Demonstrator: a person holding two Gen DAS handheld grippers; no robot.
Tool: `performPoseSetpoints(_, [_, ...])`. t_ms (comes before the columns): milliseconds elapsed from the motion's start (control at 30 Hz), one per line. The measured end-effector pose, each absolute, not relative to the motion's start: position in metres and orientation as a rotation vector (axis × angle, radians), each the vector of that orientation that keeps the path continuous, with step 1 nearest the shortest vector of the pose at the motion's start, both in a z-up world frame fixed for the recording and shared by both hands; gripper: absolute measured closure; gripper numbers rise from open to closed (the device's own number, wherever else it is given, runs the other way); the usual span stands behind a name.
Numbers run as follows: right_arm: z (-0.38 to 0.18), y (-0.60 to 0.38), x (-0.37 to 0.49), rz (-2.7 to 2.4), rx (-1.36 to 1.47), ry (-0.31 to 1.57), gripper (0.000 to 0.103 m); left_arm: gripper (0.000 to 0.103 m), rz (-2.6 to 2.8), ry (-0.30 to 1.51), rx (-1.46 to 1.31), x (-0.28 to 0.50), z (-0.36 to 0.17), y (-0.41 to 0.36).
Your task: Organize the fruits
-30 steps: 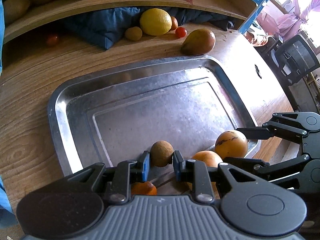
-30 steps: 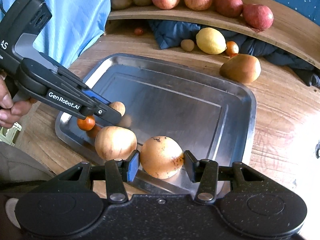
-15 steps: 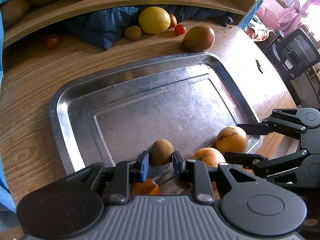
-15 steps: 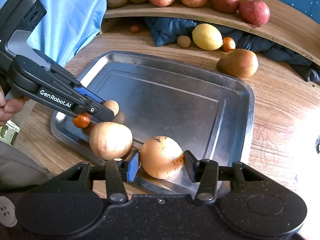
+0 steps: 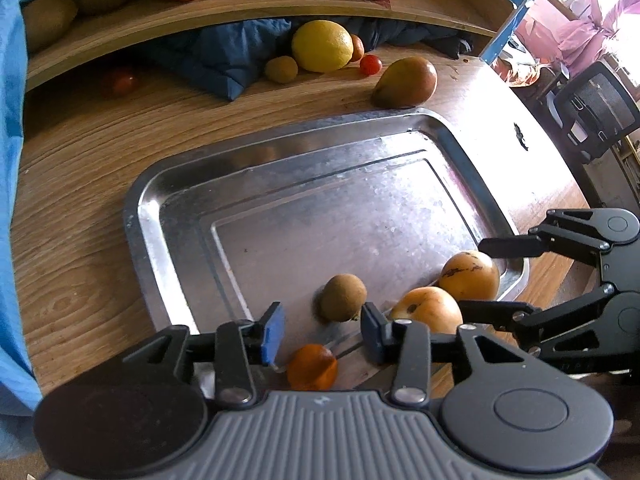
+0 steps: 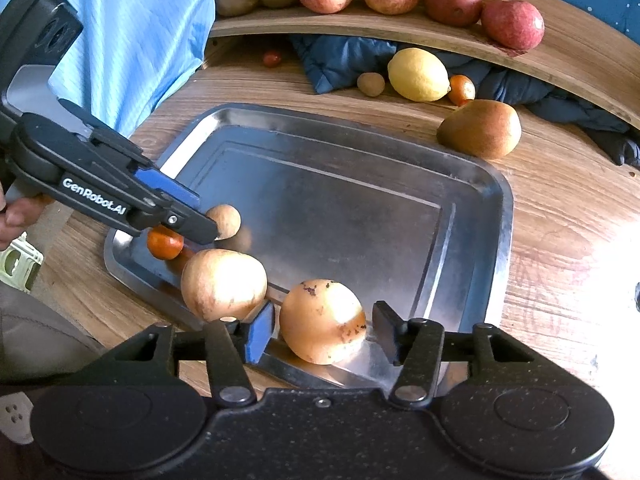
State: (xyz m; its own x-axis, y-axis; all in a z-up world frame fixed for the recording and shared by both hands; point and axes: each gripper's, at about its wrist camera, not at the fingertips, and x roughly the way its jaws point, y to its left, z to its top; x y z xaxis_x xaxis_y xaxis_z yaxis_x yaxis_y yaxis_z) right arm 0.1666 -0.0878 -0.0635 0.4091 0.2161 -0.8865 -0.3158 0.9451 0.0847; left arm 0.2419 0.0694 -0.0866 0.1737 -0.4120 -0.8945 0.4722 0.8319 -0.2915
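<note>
A steel tray [image 5: 168, 184] [image 6: 472, 184] lies on the wooden table. In it sit a small brown kiwi [image 5: 343, 297] [image 6: 225, 221], a small orange [image 5: 312, 366] [image 6: 164, 243] and two tan round fruits [image 5: 470, 274] [image 5: 426, 309] [image 6: 323, 321] [image 6: 223, 283]. My left gripper [image 5: 322, 334] [image 6: 202, 220] is open, its jaws apart just short of the kiwi, above the orange. My right gripper [image 6: 323, 334] [image 5: 476, 280] is open, its jaws either side of the spotted tan fruit without touching.
Behind the tray lie a brownish pear [image 5: 405, 82] [image 6: 480, 128], a lemon [image 5: 322, 46] [image 6: 418, 74], a small kiwi [image 5: 281, 69], tomatoes [image 5: 370, 65] and blue cloth [image 5: 224, 54]. A curved wooden shelf [image 6: 440, 36] holds apples and kiwis.
My left gripper opened and let go of the kiwi, which now rests in the tray. My right gripper opened wider around the spotted fruit, now resting in the tray.
</note>
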Motion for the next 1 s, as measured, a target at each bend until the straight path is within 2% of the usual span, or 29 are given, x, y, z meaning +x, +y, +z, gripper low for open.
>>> performPoseSetpoints(200, [-0.058, -0.089, 0.168, 0.344, -0.110, 1.112, 0.029, 0.035, -0.624, 1.207, 0.069, 0.238, -0.077, 0.083])
performPoseSetpoints(267, [-0.056, -0.090, 0.168, 0.339, -0.114, 1.114, 0.020, 0.029, -0.626, 1.196, 0.074, 0.238, -0.073, 0.088])
performPoseSetpoints(333, [-0.054, -0.091, 0.169, 0.329, -0.115, 1.111, 0.018, 0.023, -0.621, 1.185, 0.080, 0.239, -0.069, 0.093])
performPoseSetpoints(633, [-0.046, -0.094, 0.177, 0.286, -0.151, 1.089, 0.004, 0.012, -0.544, 1.176, 0.120, 0.246, -0.063, 0.117])
performPoseSetpoints(1000, [-0.043, -0.107, 0.189, 0.203, -0.195, 1.053, 0.001, 0.006, -0.404, 1.191, 0.126, 0.256, -0.070, 0.122])
